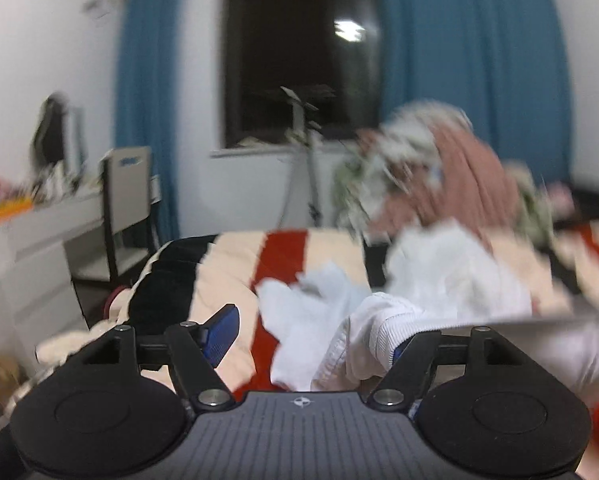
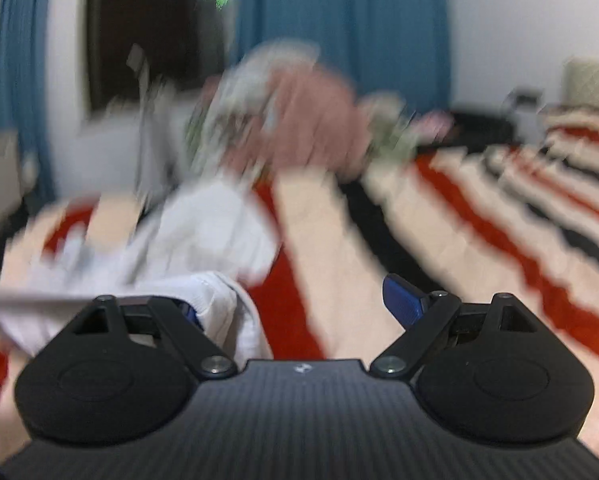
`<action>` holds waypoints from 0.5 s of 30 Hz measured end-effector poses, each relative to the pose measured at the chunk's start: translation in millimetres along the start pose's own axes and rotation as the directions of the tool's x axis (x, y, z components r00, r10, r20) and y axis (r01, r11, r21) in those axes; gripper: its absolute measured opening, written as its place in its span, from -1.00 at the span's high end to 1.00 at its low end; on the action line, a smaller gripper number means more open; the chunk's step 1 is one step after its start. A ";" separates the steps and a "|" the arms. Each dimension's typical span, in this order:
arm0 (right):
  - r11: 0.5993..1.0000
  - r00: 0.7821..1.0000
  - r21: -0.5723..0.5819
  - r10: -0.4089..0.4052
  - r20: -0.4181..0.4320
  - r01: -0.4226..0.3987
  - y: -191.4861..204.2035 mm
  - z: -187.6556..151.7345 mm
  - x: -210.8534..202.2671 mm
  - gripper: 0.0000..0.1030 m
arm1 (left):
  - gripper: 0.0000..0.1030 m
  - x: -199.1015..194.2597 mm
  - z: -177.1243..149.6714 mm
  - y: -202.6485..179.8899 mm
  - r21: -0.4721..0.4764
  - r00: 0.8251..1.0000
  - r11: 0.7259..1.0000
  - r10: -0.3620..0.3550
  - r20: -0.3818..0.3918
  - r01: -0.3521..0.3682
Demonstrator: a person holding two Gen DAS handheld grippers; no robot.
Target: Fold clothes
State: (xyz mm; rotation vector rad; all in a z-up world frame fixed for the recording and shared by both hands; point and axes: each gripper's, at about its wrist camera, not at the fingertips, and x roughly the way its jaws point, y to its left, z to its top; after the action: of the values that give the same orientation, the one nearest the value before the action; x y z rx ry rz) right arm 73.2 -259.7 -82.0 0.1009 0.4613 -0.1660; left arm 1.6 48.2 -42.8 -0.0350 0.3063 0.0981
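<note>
Garment hiding (partly) claw pad.

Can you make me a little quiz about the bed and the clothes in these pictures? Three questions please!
1. True or false: the left gripper has its jaws wide apart.
2. What colour is the garment lying against both grippers? A) white B) green C) yellow
3. Fill in: the pile of clothes sits at the far side of the striped ____.

Key
1. True; the right gripper is wide apart too.
2. A, white.
3. Blanket, striped red, cream and black.
</note>
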 end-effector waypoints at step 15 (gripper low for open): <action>0.998 0.962 -0.042 -0.024 0.273 0.037 18.2 60.0 -97.9 -0.69 | -0.41 -82.3 81.5 60.4 -0.267 0.973 0.960 -0.023 0.228 0.085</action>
State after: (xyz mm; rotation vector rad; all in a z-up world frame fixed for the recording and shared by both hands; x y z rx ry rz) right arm 16.2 -236.6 16.6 0.0240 0.1919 -0.1960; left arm -58.2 104.8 58.6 -0.3074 0.0641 0.0885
